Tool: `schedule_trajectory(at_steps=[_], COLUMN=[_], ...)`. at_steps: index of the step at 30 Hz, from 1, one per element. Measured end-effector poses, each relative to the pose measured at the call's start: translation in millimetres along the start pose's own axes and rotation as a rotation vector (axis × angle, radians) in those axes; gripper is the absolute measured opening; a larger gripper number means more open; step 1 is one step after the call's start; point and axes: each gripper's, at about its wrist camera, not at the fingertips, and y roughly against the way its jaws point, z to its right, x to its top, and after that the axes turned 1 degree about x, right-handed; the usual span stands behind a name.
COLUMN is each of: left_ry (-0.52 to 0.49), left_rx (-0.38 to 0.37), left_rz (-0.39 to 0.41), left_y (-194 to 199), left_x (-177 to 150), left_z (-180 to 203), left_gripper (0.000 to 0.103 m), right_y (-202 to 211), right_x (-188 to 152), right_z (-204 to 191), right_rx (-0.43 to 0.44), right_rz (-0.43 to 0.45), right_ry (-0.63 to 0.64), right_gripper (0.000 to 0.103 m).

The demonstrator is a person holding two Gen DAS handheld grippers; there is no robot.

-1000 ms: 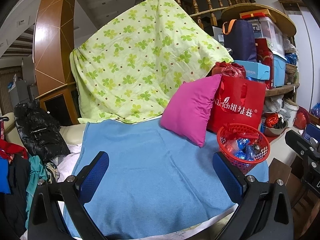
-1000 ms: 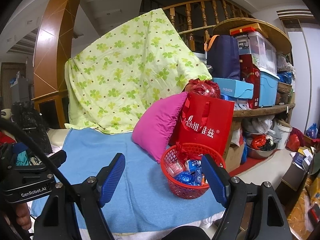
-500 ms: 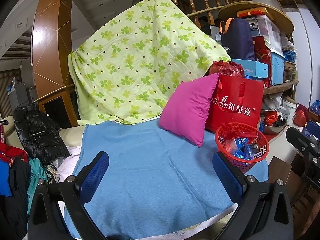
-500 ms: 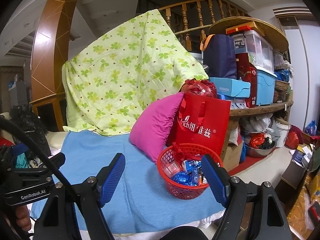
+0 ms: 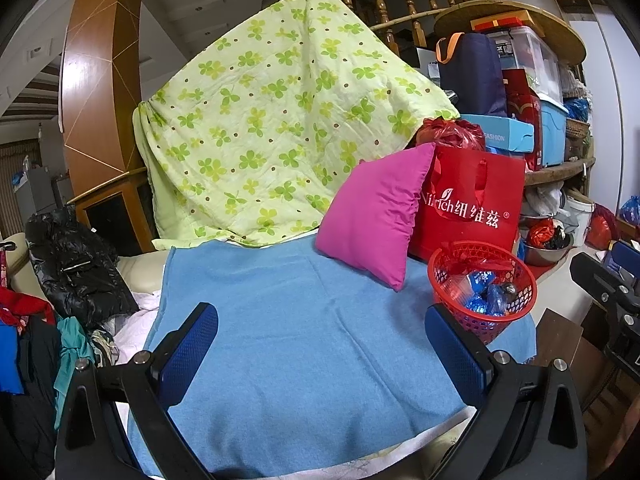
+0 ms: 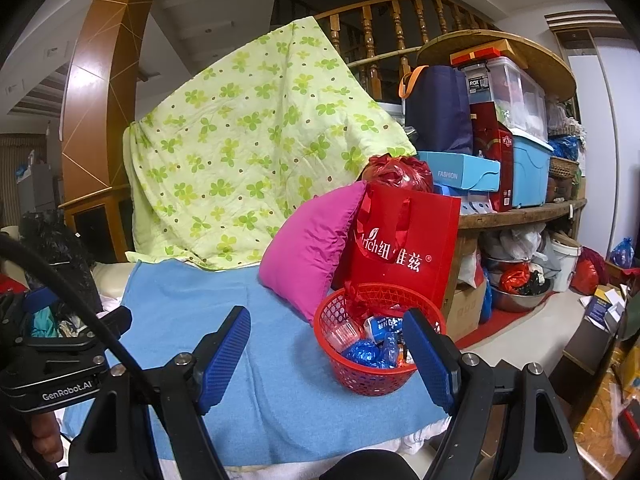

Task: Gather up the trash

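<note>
Both tongs hang wide open and empty above a blue blanket [image 5: 304, 340] spread across a couch. Since a second ago the view has merely drifted; nothing has been picked up or dropped. From the left tongs [image 5: 320, 352], a pink cushion [image 5: 374, 216] sits at 1 o'clock and the red basket [image 5: 482, 286] of blue wrappers at 2 o'clock. The right tongs [image 6: 326, 354] hover just short of that basket [image 6: 376, 380], the wrappers [image 6: 370, 350] showing between the pads. No loose trash shows on the blanket; collection looks finished.
</note>
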Motion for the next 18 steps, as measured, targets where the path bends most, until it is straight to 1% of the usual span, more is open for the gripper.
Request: schedule_trajectory(at_steps=[18], left_ry=[-0.028], left_rx=[-0.011], left_rz=[0.0], left_y=[1.6], left_x=[-3.4], left_z=[9.5], left_gripper=[0.103], right_y=[-0.3], right_x=[-5.6], right_z=[5.8], right_rx=[-0.003], right_rz=[0.005], right_ry=[-0.009], right_gripper=[0.081])
